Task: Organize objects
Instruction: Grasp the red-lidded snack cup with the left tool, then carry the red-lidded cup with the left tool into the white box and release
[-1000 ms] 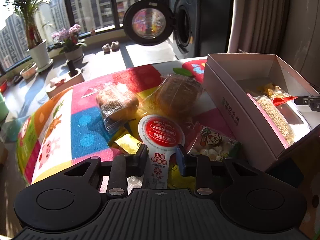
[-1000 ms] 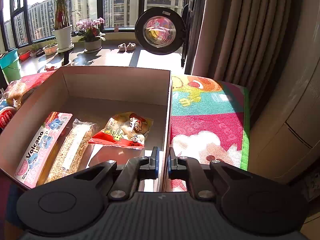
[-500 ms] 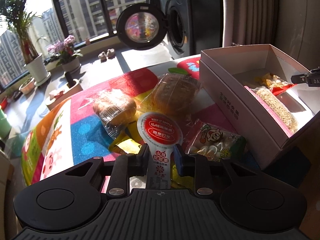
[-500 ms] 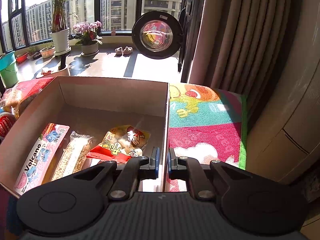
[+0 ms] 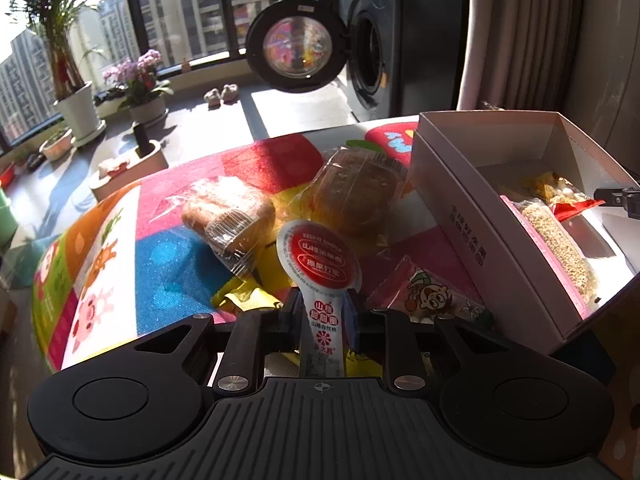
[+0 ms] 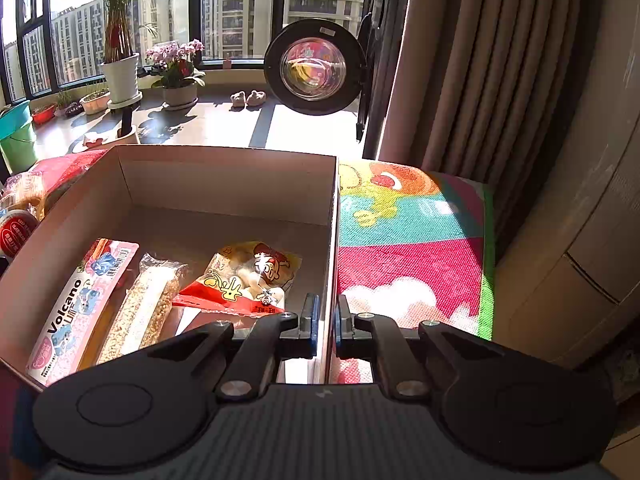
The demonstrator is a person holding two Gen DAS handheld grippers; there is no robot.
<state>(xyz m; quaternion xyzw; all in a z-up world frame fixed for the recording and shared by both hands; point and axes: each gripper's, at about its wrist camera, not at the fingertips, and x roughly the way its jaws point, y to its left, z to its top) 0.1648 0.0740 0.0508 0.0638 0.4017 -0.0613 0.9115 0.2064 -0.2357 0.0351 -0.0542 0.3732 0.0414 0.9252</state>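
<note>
With your left gripper [image 5: 322,304] clamped on the jelly cup [image 5: 320,264] and your right gripper [image 6: 324,322] pinching the box [image 6: 224,184] wall, carry the cup rightward over the rim before releasing.

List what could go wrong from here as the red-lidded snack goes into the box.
1. The left claw pinches only the narrow tab of the snack; the round end sticks out unsupported, so it could swing or slip.
2. The right claw clamps the box by one thin wall; a knock from the snack might tilt or bend it.
3. Three packets already fill the box's near end, including the cartoon packet; the snack may land on them.
</note>
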